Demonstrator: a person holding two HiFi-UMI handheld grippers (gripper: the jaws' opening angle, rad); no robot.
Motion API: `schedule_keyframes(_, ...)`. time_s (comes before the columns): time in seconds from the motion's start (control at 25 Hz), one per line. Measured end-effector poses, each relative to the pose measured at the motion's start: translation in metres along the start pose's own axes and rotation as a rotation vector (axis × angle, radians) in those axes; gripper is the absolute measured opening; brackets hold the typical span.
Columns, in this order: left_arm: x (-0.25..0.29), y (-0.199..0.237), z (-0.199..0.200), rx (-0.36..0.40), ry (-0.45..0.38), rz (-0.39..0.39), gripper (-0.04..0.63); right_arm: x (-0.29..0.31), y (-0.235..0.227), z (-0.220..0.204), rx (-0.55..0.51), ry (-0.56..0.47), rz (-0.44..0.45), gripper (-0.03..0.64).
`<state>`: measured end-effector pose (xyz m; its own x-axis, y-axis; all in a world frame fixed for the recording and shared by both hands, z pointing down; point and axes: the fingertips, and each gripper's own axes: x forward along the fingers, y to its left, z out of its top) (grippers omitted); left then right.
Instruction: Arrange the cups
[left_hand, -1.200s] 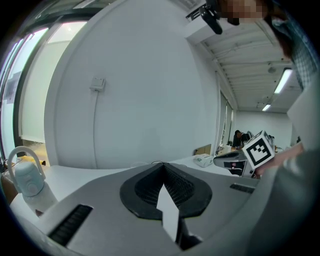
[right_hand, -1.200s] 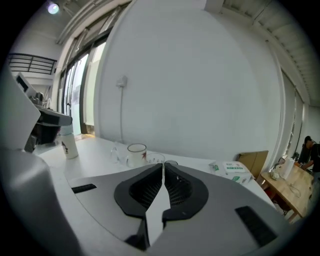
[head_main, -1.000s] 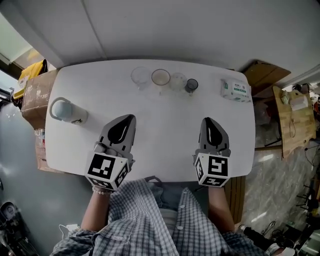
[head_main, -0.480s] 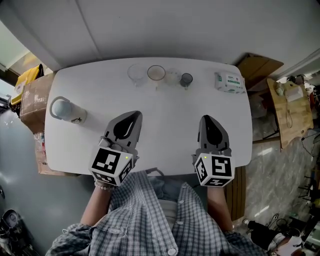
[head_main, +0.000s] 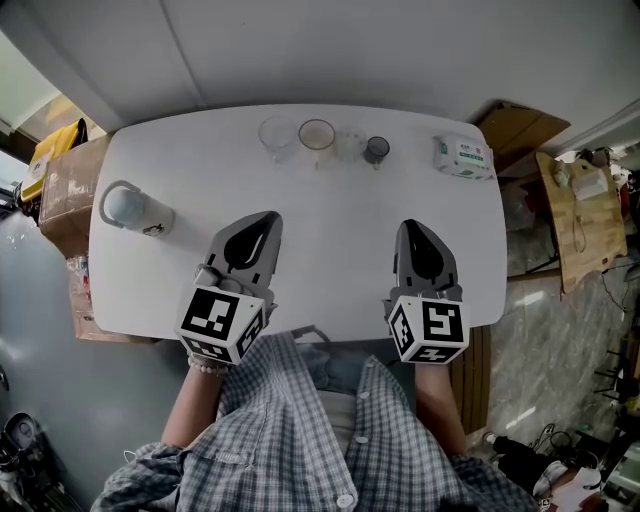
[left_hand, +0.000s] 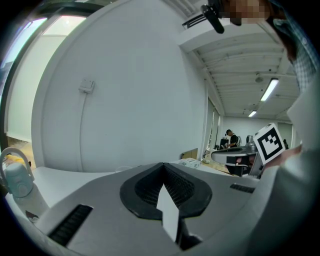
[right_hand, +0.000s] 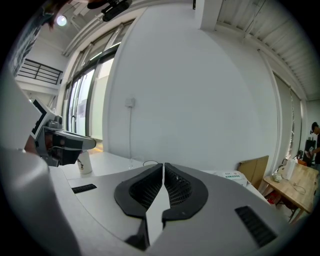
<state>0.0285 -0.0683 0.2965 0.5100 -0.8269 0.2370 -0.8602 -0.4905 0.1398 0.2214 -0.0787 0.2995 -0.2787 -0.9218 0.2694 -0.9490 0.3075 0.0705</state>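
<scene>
White worktop (head_main: 330, 230) with rounded corners fills the middle of the frame, set against a pale wall. Four cups stand in a row at its far edge, upper centre: a clear cup (head_main: 277, 133), a brown-rimmed cup (head_main: 317, 134), a second clear cup (head_main: 349, 146) that is hard to make out, and a small dark cup (head_main: 377, 150). The left gripper (head_main: 262, 224) and right gripper (head_main: 413, 230) are lower in the frame, well apart from the cups. Each has its fingers pressed together on nothing. A handled jug (head_main: 128, 208) sits far left, and a tissue pack (head_main: 462, 156) upper right.

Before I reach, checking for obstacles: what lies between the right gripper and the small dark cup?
Only bare white table, per the head view, separates right gripper from small dark cup.
</scene>
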Motion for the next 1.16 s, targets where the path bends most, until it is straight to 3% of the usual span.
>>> schedule_keyframes(1.16, -0.004, 0.001, -0.003, 0.022, 0.018, 0.026, 0.011, 0.008, 0.011, -0.012, -0.009, 0.034, 0.060, 0.029)
